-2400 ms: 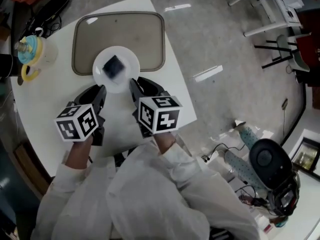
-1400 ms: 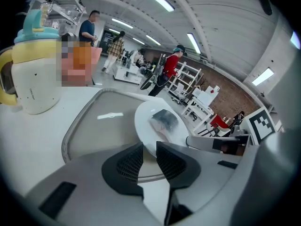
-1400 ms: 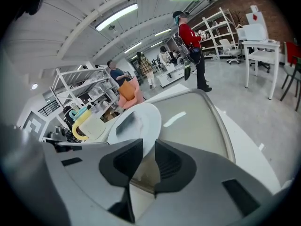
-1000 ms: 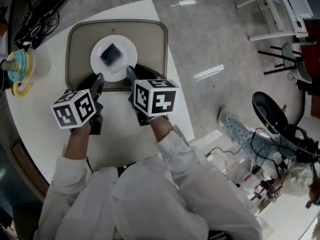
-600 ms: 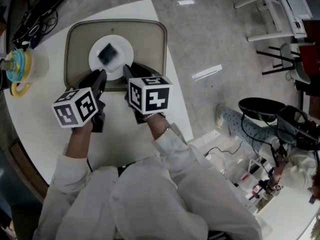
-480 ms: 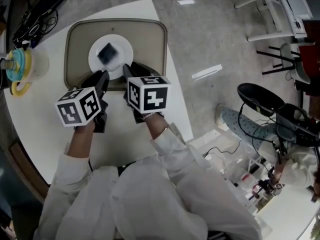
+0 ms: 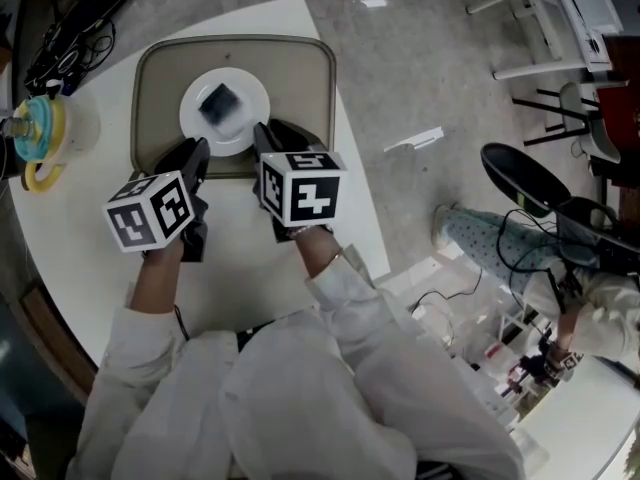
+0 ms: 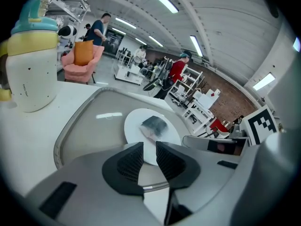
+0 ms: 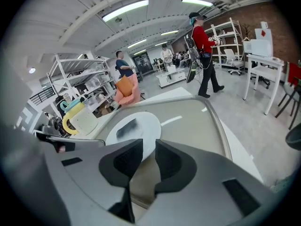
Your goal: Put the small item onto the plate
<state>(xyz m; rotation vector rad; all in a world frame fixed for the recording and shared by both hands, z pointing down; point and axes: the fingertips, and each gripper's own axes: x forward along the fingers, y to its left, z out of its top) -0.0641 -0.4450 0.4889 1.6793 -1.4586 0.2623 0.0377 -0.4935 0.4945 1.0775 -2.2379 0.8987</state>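
A white plate (image 7: 245, 126) lies inside the beige tray (image 7: 300, 63), and a small dark item (image 7: 218, 103) rests on it. My left gripper (image 7: 197, 152) is at the plate's near left rim. My right gripper (image 7: 262, 137) is at its near right rim. In the left gripper view the plate (image 8: 134, 126) with the item (image 8: 154, 125) lies just past the left gripper (image 8: 149, 147), whose jaws stand a narrow gap apart with nothing pinched. The right gripper (image 9: 148, 147) also shows a narrow gap, with the plate (image 9: 146, 121) and item (image 9: 126, 128) beyond it.
A white mug with a yellow handle and teal lid (image 7: 45, 128) stands on the white table (image 7: 240, 258) left of the tray. Black gear (image 7: 80, 18) lies at the far left. The table's edge runs close to the tray's right side, with floor beyond.
At the earliest frame the plate lay across the tray's near edge; now it sits inside the tray. Over the last second both grippers have stayed at the plate's near rim.
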